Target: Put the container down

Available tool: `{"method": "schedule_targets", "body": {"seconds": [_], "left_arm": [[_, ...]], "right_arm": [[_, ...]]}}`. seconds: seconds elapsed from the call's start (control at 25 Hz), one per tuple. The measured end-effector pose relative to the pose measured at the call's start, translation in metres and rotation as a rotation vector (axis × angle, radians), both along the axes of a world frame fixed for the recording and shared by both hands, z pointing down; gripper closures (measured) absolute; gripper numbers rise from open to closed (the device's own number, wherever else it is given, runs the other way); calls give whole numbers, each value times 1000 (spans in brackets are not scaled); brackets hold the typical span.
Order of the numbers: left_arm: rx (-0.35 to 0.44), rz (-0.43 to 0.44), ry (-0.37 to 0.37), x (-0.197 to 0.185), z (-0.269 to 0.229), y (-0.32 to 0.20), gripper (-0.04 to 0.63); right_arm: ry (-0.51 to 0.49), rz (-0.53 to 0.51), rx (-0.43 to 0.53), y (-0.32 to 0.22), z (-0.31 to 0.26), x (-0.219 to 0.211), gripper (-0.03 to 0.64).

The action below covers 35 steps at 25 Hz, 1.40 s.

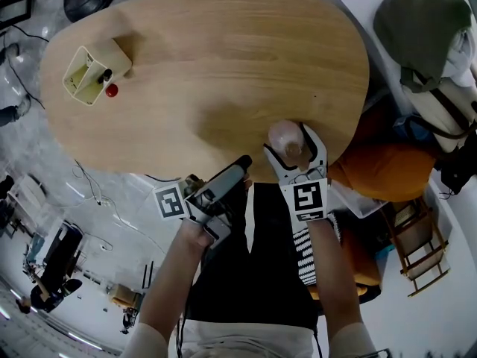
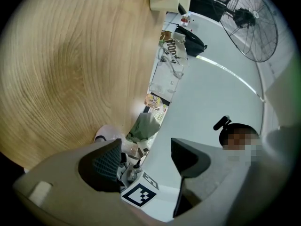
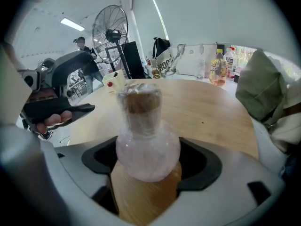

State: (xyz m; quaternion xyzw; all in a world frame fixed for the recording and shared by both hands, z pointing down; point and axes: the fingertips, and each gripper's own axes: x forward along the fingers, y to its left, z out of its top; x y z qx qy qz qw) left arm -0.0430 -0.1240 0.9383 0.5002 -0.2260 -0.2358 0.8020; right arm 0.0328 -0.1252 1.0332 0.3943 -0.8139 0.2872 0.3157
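seen in right gripper view only: container (image 3: 146, 142) as a round-bellied flask of clear, faintly pink glass, cork stopper (image 3: 139, 101) in its neck; upright, long axis vertical, neck up; clamped at the belly by right gripper (image 3: 148, 163); placed by head view at near rim of smooth oval wooden table (image 1: 223, 66); contact with wood not discernible; left gripper (image 2: 146, 157) released, jaws apart, empty, off the table edge
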Motion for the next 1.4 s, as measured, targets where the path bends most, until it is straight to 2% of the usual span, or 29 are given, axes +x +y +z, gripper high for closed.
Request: {"method": "schedule_targets", "body": {"seconds": [0.44, 0.64, 0.8, 1.0, 1.28, 1.4], "left_arm": [[20, -14, -1, -9, -12, 11, 275], [53, -15, -12, -12, -57, 9, 275], [124, -7, -48, -12, -111, -2, 275], [234, 14, -137, -10, -192, -12, 276], [327, 101, -294, -8, -304, 12, 339], [425, 126, -413, -17, -348, 11, 384]], "right_arm": [[11, 3, 26, 2, -13, -2, 230], [14, -18, 43, 4, -64, -2, 230], [-11, -20, 70, -1, -130, 0, 233], [-43, -26, 121, -6, -229, 6, 283], [-18, -120, 217, 4, -371, 21, 373], [-50, -97, 231, 5, -422, 26, 413]]}}
